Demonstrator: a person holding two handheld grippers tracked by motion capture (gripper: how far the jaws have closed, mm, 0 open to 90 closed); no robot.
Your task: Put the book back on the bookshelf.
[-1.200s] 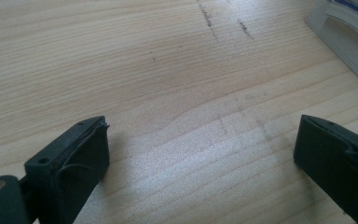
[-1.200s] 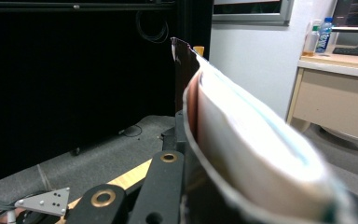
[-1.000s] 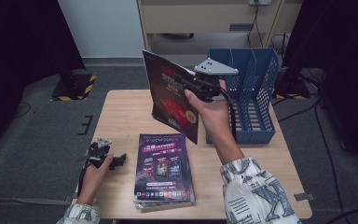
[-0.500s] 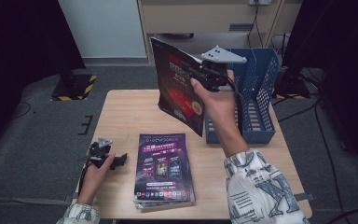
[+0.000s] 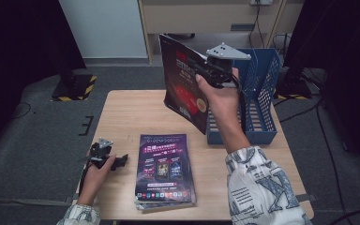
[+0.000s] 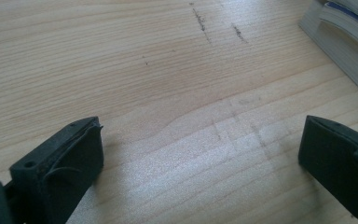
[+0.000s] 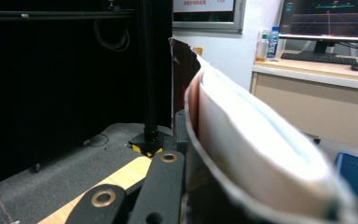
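A magazine [image 5: 183, 89] with a black and red cover hangs tilted in the air above the table's far half, just left of the blue file rack [image 5: 262, 93]. My right gripper [image 5: 202, 76] is shut on its upper right edge. In the right gripper view the bowed pages of the magazine [image 7: 251, 140] stand pinched between the black jaws. My left gripper [image 5: 118, 162] rests on the table near the left front, pointing right. Its jaws stand wide open over bare wood [image 6: 205, 154] with nothing between them.
A stack of purple-covered magazines [image 5: 165, 168] lies on the wooden table [image 5: 131, 112] at the front middle, its edge [image 6: 349, 42] just beyond the left jaws. The blue rack stands at the table's right side, slots open upward.
The right hand has lifted the magazine higher and carried it a little right, closer to the blue rack. The left hand has stayed put.
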